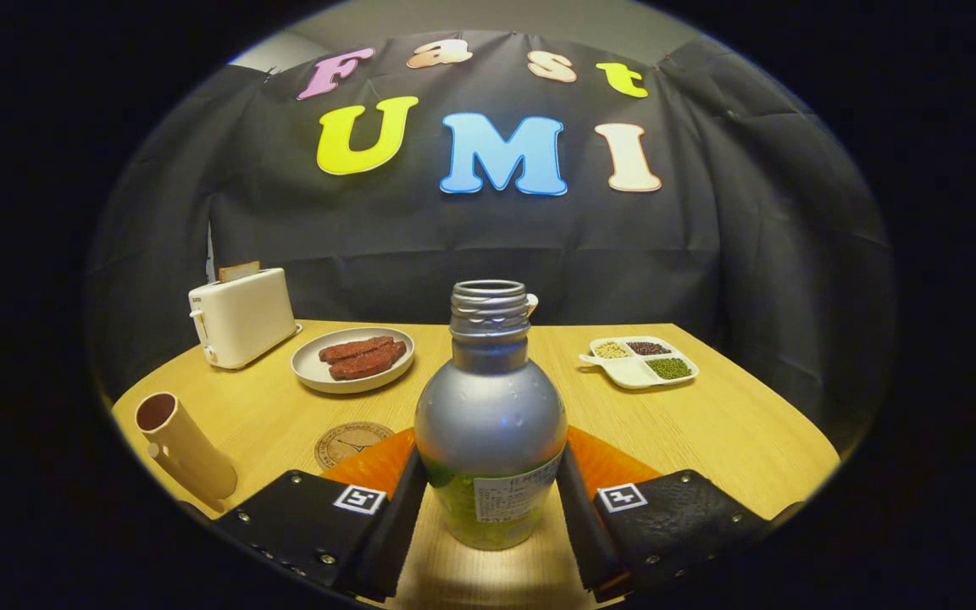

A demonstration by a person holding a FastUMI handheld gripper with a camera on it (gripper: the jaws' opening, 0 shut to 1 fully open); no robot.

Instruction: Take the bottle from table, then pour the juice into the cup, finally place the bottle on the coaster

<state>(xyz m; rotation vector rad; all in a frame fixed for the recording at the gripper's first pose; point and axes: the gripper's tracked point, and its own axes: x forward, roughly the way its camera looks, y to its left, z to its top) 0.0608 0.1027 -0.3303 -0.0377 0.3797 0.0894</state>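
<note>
The hand-held gripper [490, 517] pinches the uncapped bottle [490, 424] low on its body, upright over the near desk [708, 424]. Smooth, beaded with droplets, it looks slippery and fairly light; the cup [183, 449] stands left

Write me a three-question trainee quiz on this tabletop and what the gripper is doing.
1. True or false: the bottle stands upright between the gripper's fingers with its cap off.
2. Which lies closest to the coaster? A) toaster B) cup C) divided dish
3. Fill in: the plate beside the toaster holds two ____ strips.

Key
1. True; the threaded mouth is open and both fingers press the bottle's sides.
2. B; the cup stands just off the coaster, on the side away from the bottle.
3. Reddish-brown.
</note>
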